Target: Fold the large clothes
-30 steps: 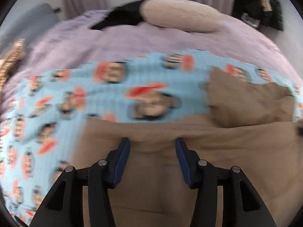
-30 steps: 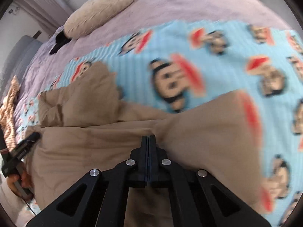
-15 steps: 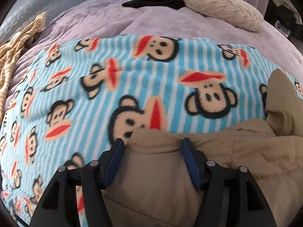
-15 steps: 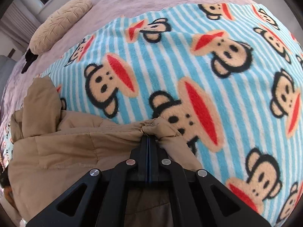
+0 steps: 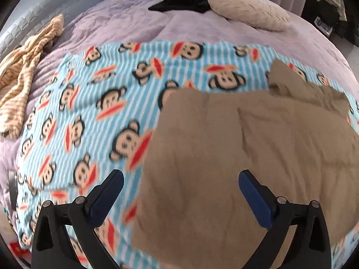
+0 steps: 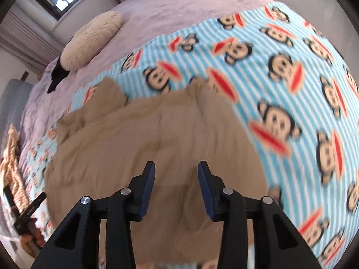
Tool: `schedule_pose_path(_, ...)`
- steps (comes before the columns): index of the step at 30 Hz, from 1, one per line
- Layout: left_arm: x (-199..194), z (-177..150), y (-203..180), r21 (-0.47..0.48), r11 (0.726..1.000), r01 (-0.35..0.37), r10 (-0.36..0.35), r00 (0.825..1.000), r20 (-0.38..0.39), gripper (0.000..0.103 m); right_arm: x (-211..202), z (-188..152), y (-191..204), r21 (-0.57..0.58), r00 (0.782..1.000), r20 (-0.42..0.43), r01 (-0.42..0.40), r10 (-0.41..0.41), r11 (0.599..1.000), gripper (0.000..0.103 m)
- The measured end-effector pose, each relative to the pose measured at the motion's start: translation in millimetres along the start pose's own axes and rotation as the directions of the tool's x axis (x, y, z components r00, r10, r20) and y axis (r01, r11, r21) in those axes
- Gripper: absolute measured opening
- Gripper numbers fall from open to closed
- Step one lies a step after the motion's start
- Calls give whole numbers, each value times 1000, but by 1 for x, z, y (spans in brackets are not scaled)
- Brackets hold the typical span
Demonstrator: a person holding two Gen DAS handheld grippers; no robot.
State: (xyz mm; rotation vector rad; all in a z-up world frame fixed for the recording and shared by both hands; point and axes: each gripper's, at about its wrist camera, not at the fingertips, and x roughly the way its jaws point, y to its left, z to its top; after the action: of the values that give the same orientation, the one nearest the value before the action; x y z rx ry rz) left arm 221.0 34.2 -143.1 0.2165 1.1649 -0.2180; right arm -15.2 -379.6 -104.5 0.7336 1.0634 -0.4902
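Left gripper [image 5: 180, 180] spread wide, nothing between its fingers, hovering over the near left edge of the tan padded garment [image 5: 246, 152]. Right gripper [image 6: 176, 170] parted moderately, also empty, above the same garment [image 6: 157, 139]. Garment lies folded on the monkey-print blanket [image 5: 94, 116], which covers the lilac bedspread [image 5: 139, 24]. Beige pillow [image 5: 248, 9] sits far off.

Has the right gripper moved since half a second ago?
Yes. The right gripper has let go of the tan jacket and pulled back from its far edge on the monkey blanket.

Left gripper [image 5: 180, 180], jaws wide, above tan garment [image 5: 246, 157].
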Motion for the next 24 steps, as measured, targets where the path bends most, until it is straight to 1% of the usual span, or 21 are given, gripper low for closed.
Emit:
schedule_pose_path(1,-4,-7,-1,-2,1000,11,-11,1000,-10,102,-5,-14,0,10,1000,-16,-12,12,1000,52)
schedule_pose_path(2,-6,-12,-2,-1,1000,19,-19,1000,-16,102,-8,-20,0,16,1000,-24,-19,19,1000,56)
schedule_pose_path(4,-14,-24,-5,12,999,39,-38,999,-22,102,-13,-42,-2,40,998,-50,-42,44,998,57)
schedule_pose_path(6,-21,-34,-9,27,999,48,-47,998,-31,102,-17,-60,-5,63,996,-66,-56,60,996,63)
schedule_pose_path(7,-23,-39,-11,34,998,54,-53,998,-38,102,-18,-69,-6,76,995,-74,-68,73,995,70)
schedule_pose_path(8,-25,-43,-12,42,997,61,-59,997,-46,102,-19,-78,-7,90,993,-78,-76,83,993,74)
schedule_pose_path(13,-30,-63,-18,63,995,84,-79,994,-76,102,-19,-104,-9,126,989,-96,-98,111,987,80)
schedule_pose_path(16,-31,-73,-19,53,992,114,-110,990,-87,102,-18,-112,-7,131,987,-106,-106,120,986,81)
schedule_pose_path(17,-31,-77,-19,48,991,126,-121,988,-93,102,-17,-115,-7,132,986,-110,-109,123,985,84)
schedule_pose_path(19,-28,-84,-21,47,988,150,-144,983,-113,102,-17,-121,-6,137,984,-113,-121,137,983,85)
schedule_pose_path(24,-18,-95,-25,51,984,169,-160,977,-141,102,-8,-132,-3,168,976,-121,-158,179,973,88)
